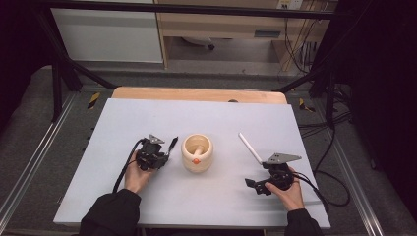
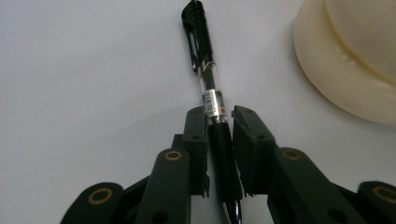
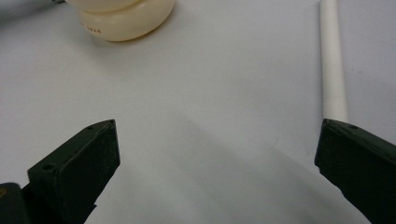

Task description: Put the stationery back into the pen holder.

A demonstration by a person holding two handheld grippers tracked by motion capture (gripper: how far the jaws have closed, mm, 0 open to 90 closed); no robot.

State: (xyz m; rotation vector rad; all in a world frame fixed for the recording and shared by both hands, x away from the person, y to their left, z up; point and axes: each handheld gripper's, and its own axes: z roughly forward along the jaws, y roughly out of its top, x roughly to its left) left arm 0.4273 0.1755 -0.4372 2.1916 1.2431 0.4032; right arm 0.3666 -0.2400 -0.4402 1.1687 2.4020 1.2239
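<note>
The left hand-held gripper (image 2: pixel 218 154) is clenched on a black pen (image 2: pixel 209 88): in the left gripper view the two pads press on the pen's dark rubber grip section from either side, and the clear barrel and clipped cap run forward out of the jaws over the table (image 1: pixel 147 118). In the high view the same left hand-held gripper (image 1: pixel 164 150) sits a little left of the table's middle, with the pen (image 1: pixel 172 144) slanting toward the far edge, just beside the cream holder (image 1: pixel 197 153), a squat round cup that stands near the centre of the table and already has a pale stick in it. Whether the pen still rests on the table or is just clear of it I cannot tell. The right hand-held gripper (image 3: pixel 217 154) is released, its jaws wide apart over bare table toward the right near corner, with a white pen (image 3: pixel 332 70) lying just past its right jaw. The step in hand looks like the pick-up of the black pen, with the grasp made and the carry not yet begun. The next move probably calls for a lift clear of the table, a turn of the wrist to stand the pen on end, and a short move right to bring it above the holder's mouth before the jaws let go; the low grip near the tip leaves a long free end that could swing against the rim.
</note>
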